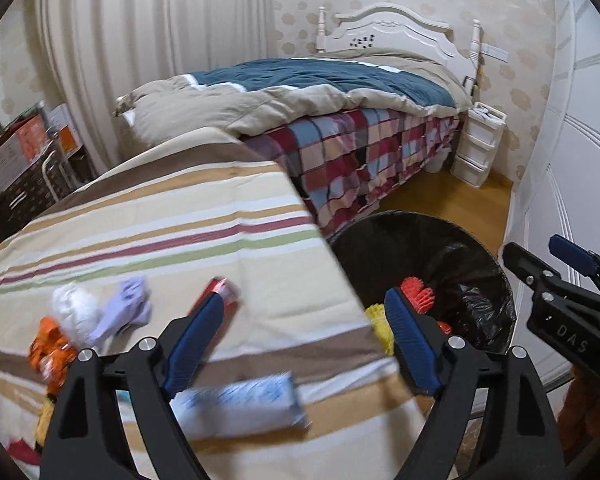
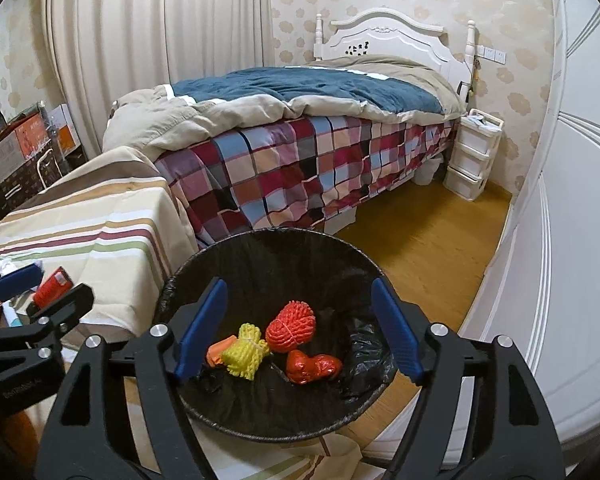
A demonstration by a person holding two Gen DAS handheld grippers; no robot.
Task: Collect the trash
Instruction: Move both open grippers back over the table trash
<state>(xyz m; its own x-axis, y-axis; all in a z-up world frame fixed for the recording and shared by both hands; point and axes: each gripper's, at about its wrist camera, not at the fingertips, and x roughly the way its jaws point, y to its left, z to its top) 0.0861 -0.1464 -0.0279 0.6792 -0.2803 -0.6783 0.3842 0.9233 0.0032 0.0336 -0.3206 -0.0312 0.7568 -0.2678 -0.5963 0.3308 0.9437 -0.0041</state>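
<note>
The left gripper hangs over the right edge of the striped tablecloth, its blue-padded fingers spread wide apart with nothing between them; in the right wrist view it shows at the far left, over the same edge. On the cloth beneath and around it lies the trash: a red wrapper just past the left fingertip, a crumpled lavender tissue touching a white crumpled wad further toward the left edge, an orange wrapper just beside those at the near left, and a pale blue printed packet blurred at the near edge below the fingers. The right gripper hovers directly above the trash bin, which stands on the wooden floor against the right side of the covered table, lined with a black bag. Its jaws are also parted wide and hold nothing. In the bottom of the bin rest a red foam net, a yellow foam net touching it, a small orange scrap at the yellow one's left, and a shiny red crumpled wrapper nearer the camera. Behind the bin stands a bed with a patchwork checked cover.
</note>
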